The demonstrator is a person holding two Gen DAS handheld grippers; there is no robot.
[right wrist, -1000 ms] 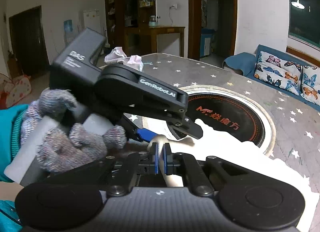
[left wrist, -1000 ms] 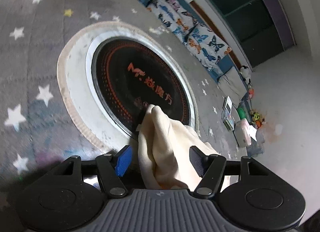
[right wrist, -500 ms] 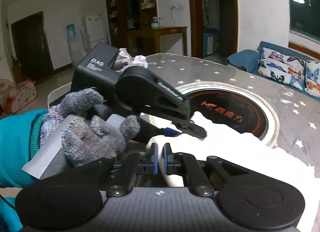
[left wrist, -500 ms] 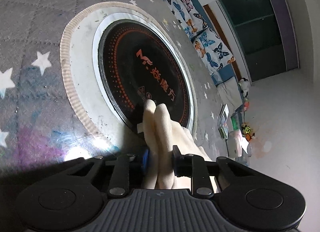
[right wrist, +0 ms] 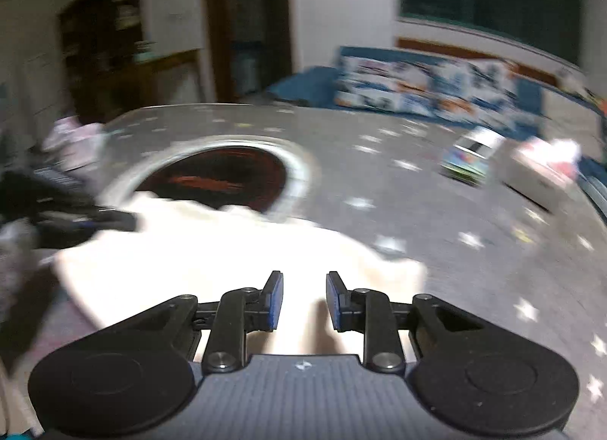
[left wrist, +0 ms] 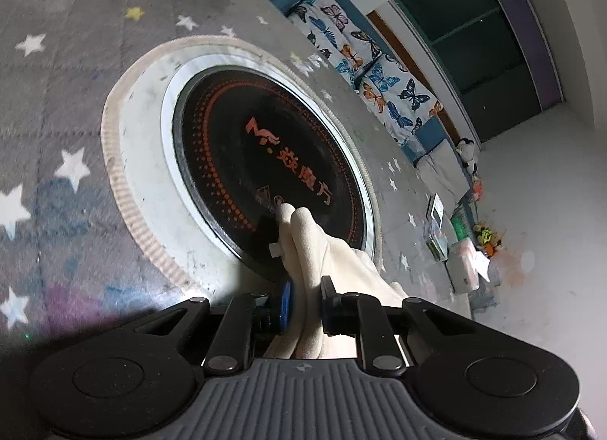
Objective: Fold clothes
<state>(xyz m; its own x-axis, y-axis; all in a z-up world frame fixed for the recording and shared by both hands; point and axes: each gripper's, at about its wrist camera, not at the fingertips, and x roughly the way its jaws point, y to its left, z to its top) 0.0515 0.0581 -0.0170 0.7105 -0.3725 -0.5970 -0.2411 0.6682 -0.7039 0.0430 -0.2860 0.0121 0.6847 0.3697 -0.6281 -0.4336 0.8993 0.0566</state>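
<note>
Fabric first, left wrist view: left claw (left wrist: 303,301) is clamped tight on a bunched fold of the cream garment (left wrist: 315,250), blue pads pressing it from both sides. The garment's tip pokes forward over the edge of the round black induction hob (left wrist: 265,159) set in a white ring in the worktop (left wrist: 57,106), which has a grey star-print cover. Far edge of the worktop: tissue box (left wrist: 470,261) with a tissue sticking out, small items beside it too small to tell. Butterfly-print cushions (left wrist: 364,60) behind.

Right wrist view, heavily blurred: right claw (right wrist: 301,299) is parted with a clear gap, nothing between the pads, hovering over the cream garment (right wrist: 212,261) spread on the worktop (right wrist: 455,212) just in front of the hob (right wrist: 216,178). Left claw (right wrist: 114,221) grips the garment's left edge. Tissue box (right wrist: 538,170) at right, tissue sticking out of it.
</note>
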